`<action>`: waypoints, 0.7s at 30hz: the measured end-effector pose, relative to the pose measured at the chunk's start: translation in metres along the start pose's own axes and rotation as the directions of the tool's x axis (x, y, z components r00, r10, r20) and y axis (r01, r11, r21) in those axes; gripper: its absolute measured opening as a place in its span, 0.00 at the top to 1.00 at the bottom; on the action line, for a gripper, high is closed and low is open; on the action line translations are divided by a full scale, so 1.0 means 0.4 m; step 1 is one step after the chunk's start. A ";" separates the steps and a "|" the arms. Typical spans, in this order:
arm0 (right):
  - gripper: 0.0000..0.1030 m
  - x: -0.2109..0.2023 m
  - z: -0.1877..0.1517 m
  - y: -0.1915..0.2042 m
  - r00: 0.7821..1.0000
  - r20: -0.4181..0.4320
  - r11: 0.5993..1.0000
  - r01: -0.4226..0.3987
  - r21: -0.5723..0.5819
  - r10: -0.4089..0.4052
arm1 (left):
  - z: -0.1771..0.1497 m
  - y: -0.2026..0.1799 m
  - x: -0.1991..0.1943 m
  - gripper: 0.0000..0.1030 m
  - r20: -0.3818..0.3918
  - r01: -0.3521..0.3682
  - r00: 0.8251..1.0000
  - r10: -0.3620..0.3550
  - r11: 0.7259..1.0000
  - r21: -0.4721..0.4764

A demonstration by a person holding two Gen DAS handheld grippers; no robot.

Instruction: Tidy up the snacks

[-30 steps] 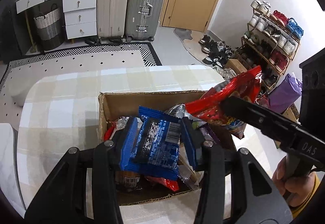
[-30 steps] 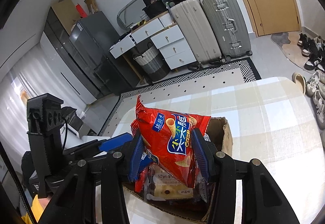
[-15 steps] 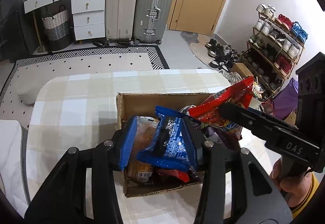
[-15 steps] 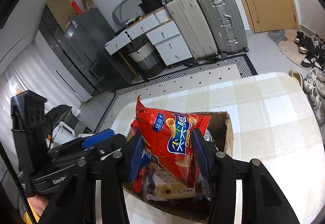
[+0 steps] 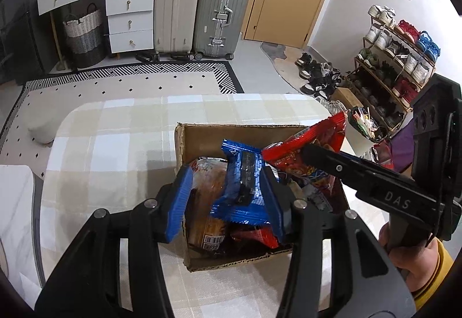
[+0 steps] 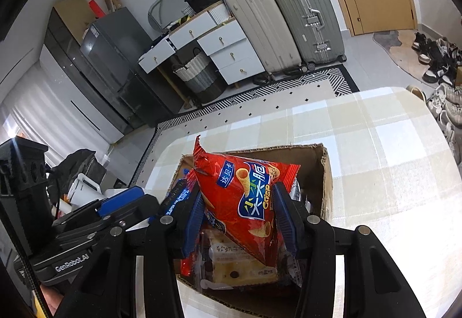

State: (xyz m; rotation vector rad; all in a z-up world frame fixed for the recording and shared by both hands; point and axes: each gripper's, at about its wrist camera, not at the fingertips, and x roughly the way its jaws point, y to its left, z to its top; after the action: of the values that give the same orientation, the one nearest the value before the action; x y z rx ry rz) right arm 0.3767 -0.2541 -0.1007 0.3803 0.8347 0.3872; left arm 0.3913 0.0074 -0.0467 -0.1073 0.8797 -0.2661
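Table: a checked cloth in cream and pale blue covers the table [image 5: 121, 145]; the box stands on its near part, right of the middle in the left wrist view.
Cardboard box: open-topped cardboard box [image 5: 202, 134], full of snack packets lying loose on one another.
Right gripper: the right gripper [image 6: 236, 215] hangs over the box with its 2 blue pads pressed on the sides of the red chip bag; the jaws stand narrow, clamped on the bag.
Left gripper: the left gripper [image 5: 228, 196] hangs over the near left part of the box; its jaws are opening, at a narrow gap. The blue packet lies between the pads, leaning on the right pad, clear of the left one.
Red chip bag: the red chip bag [image 6: 245, 196] is held upright above the box contents, its crimped top pointing far and left.
Blue packet: the blue packet [image 5: 241, 185] lies tilted on the other snacks in the box, its far end just beside the red bag.
Cake packet: a clear cake packet [image 6: 239, 263] lies in the near end of the box, under the red bag.
Hand: a hand [image 5: 404, 248] in a yellow sleeve grips the right tool's handle at the near right.
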 end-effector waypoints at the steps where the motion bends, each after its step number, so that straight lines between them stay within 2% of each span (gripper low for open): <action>1: 0.54 0.002 0.000 -0.001 1.000 0.000 1.000 0.005 0.003 -0.005 | -0.001 -0.001 -0.002 0.56 -0.001 -0.001 1.000 0.001 1.000 0.001; 11: 0.51 0.001 0.003 -0.008 1.000 0.000 1.000 0.019 0.012 -0.019 | -0.005 -0.008 -0.017 0.52 0.003 -0.004 1.000 0.004 1.000 0.011; 21: 0.50 -0.035 0.000 0.020 0.999 0.032 0.999 0.024 -0.041 -0.023 | -0.012 -0.024 -0.050 0.48 0.015 -0.010 1.000 0.009 1.000 0.023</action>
State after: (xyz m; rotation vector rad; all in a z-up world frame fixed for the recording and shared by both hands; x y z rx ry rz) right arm 0.3666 -0.2540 -0.0880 0.3374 0.7990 0.3753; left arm 0.3737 0.0038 -0.0331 -0.0833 0.8623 -0.2665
